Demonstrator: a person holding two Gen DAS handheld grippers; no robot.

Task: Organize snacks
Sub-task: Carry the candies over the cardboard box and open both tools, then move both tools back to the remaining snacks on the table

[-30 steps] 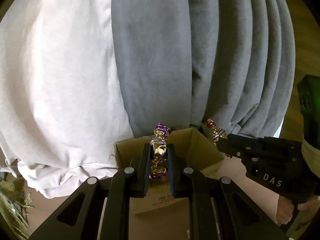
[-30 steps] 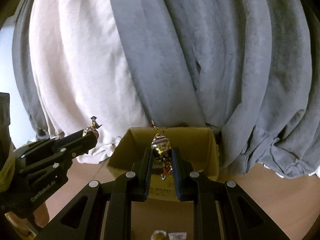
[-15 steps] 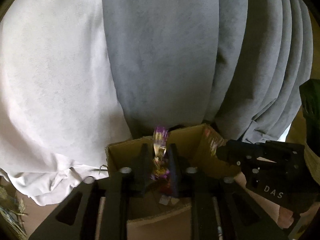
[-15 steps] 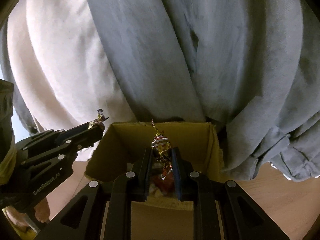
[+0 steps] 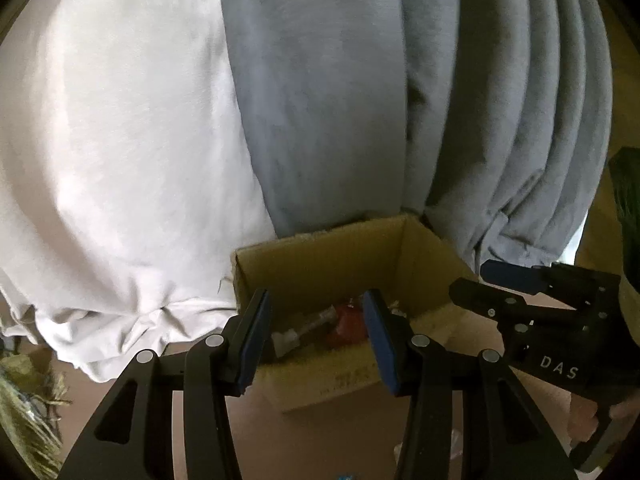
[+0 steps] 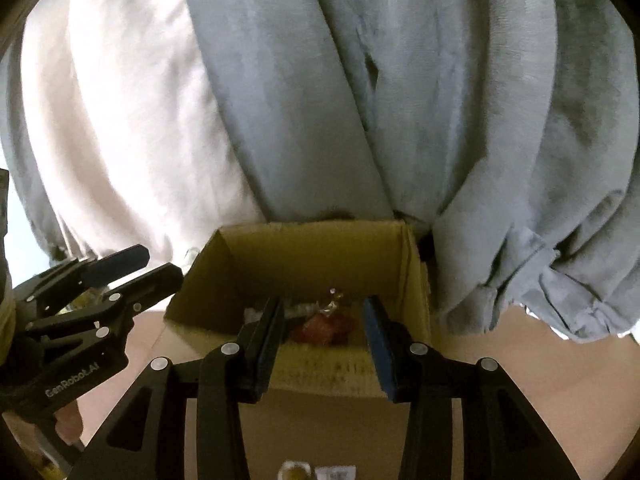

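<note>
A brown cardboard box sits open on a light wood table. It stands right up against big hanging curtains. One curtain is pale pink and the other is grey. The cloth bunches up on the table behind the box and on both sides of it.

The left gripper hangs just over the near edge of the box. Its jaws are opening and nothing is between them. Through the gap you can see the snacks lying at the bottom of the box: something red, and some clear or shiny wrappers. They are blurry, so I cannot tell how many there are.

The right gripper also hangs over the near edge of the box, pointing down into it. Its jaws are opening too, and they are empty. A shiny gold wrapper lies in the box beyond its tips, on top of the red snack.

The two grippers are close side by side. Each one shows in the other's camera, near a side wall of the box.

A fuzzy green-yellow thing is at the far left. On the table near the right gripper lies a small round thing beside a white label.
</note>
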